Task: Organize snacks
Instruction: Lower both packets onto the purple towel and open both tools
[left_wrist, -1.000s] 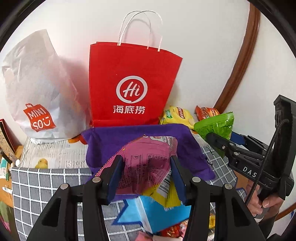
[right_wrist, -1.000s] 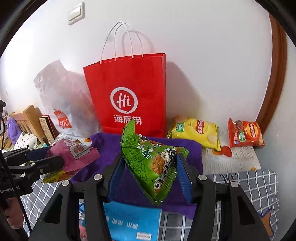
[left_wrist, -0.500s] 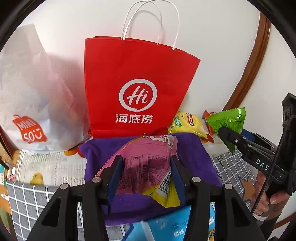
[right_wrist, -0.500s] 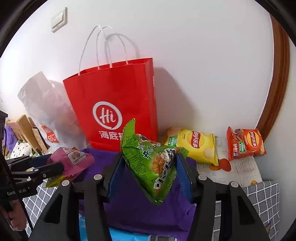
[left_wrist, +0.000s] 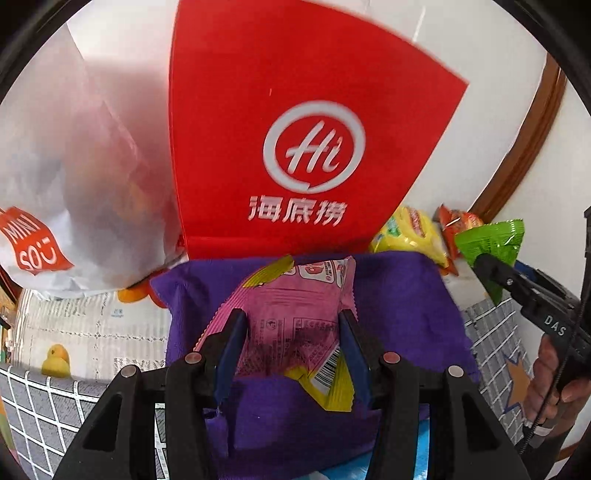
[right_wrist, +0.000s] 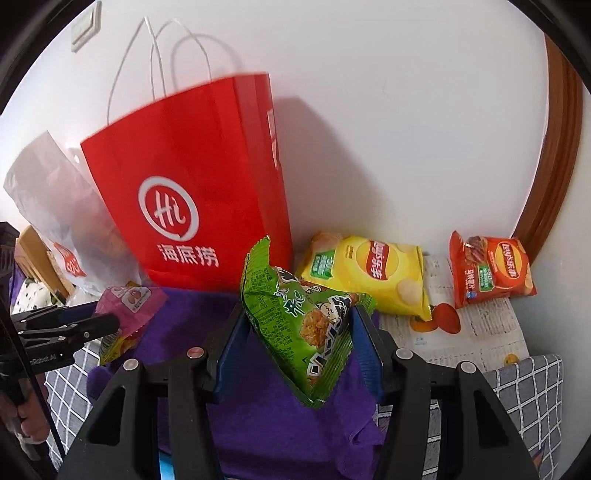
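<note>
My left gripper is shut on a pink snack packet with yellow ends, held above a purple cloth close in front of the red paper bag. My right gripper is shut on a green snack packet, held over the purple cloth to the right of the red bag. The left gripper and its pink packet show at the left of the right wrist view. The green packet shows at the right of the left wrist view.
A white MINISO plastic bag stands left of the red bag. A yellow chip bag and a red chip bag lie by the wall at right. Grey checked cloth covers the surface. A brown door frame is at far right.
Both grippers have moved forward toward the red bag, which now looms larger. Each still holds its packet. The blue packet below has almost left both views.
</note>
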